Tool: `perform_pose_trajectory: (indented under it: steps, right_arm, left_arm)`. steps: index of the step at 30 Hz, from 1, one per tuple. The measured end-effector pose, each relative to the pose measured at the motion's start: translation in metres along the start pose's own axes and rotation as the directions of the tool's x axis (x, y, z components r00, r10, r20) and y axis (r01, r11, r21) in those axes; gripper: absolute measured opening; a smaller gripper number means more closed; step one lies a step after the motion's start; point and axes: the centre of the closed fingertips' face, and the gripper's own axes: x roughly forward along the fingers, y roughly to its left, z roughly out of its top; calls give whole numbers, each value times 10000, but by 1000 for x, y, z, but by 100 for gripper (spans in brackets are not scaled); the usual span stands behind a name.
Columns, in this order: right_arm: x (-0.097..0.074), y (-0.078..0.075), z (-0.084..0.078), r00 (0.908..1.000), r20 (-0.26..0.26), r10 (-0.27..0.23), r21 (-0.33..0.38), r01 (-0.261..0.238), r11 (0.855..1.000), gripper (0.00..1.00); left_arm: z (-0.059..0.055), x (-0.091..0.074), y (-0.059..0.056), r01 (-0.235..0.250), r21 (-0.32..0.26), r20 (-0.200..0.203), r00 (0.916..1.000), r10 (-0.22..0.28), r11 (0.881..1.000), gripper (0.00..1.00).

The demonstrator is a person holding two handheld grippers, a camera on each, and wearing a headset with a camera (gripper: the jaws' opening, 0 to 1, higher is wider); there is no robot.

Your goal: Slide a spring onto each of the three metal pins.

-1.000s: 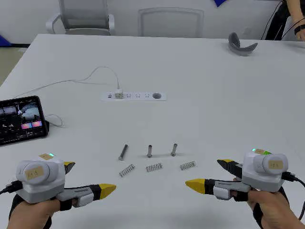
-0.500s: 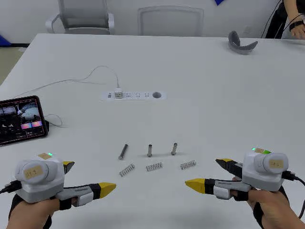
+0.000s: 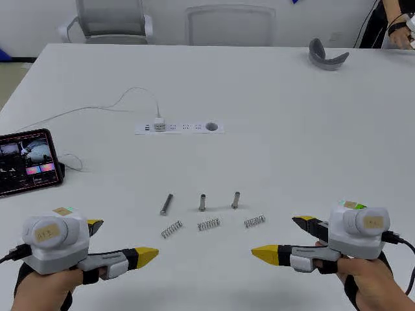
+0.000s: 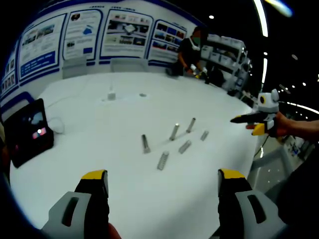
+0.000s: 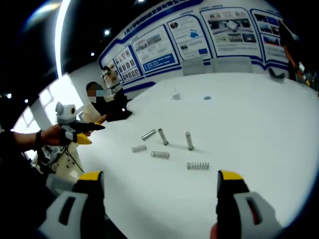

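Note:
Three short metal pins lie mid-table in a row: the left pin (image 3: 167, 204) lies flat, while the middle pin (image 3: 202, 203) and right pin (image 3: 236, 200) stand upright. Just in front of them lie three small springs (image 3: 172, 229) (image 3: 209, 225) (image 3: 255, 221), one near each pin. My left gripper (image 3: 120, 240) hovers open at the near left, well short of the springs. The right gripper (image 3: 282, 237) is open at the near right, level with the right spring. In the left gripper view the pins (image 4: 174, 132) and springs (image 4: 162, 160) lie ahead of the open left gripper (image 4: 163, 175). The right gripper view shows the springs (image 5: 160, 154) beyond the open right gripper (image 5: 157, 175).
A tablet (image 3: 29, 162) with a lit screen sits at the left edge. A white power strip (image 3: 179, 127) with a plugged cable lies behind the pins. A grey curved object (image 3: 327, 55) rests at the far right. Two chairs (image 3: 107, 19) stand beyond the table.

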Motion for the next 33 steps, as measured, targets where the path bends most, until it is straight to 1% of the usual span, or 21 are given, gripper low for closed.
perform_pose_trajectory:
  steps: [3, 5, 8, 12, 13, 15, 23, 27, 33]
  right_arm:
    - [0, -1, -4, 9999, -119, -59, -42, 59, 10000, 96]
    - [0, -2, -7, 9996, -240, -147, -37, 146, 9999, 97]
    - [0, -5, -10, 9995, -238, -221, 68, 223, 9997, 98]
    - [-1, -5, -11, 9995, -219, -227, 173, 231, 9996, 98]
    - [0, -5, -12, 9995, -229, -219, 186, 224, 9996, 98]
    - [0, -4, -14, 9995, -241, -216, 207, 221, 9995, 98]
    - [3, 0, -19, 9993, -352, -102, 201, 109, 9997, 97]
    - [2, 1, -20, 9997, -204, -111, 331, 118, 9994, 97]
    - [3, 2, -30, 9992, -380, -153, 415, 169, 9990, 97]
  left_arm:
    - [0, 1, -1, 33, 41, -67, 10000, -32, 10000, 92]
    - [0, 2, 0, -57, 60, -94, 9999, 57, 10000, 92]
    - [-1, 4, -1, 11, -140, -176, 9998, -14, 9999, 91]
    - [0, 9, 0, 46, -78, -244, 9997, -48, 10000, 91]
    - [1, 11, 3, 63, -80, -258, 9996, -65, 9999, 91]
    - [2, 14, 4, 73, -6, -302, 9995, -73, 10000, 90]
    - [4, 27, 8, 156, -127, -329, 9993, -161, 9998, 88]
    - [1, 34, 9, 237, -177, -451, 9987, -245, 9996, 87]
    - [2, 43, 8, 362, -324, -544, 9978, -379, 9988, 85]
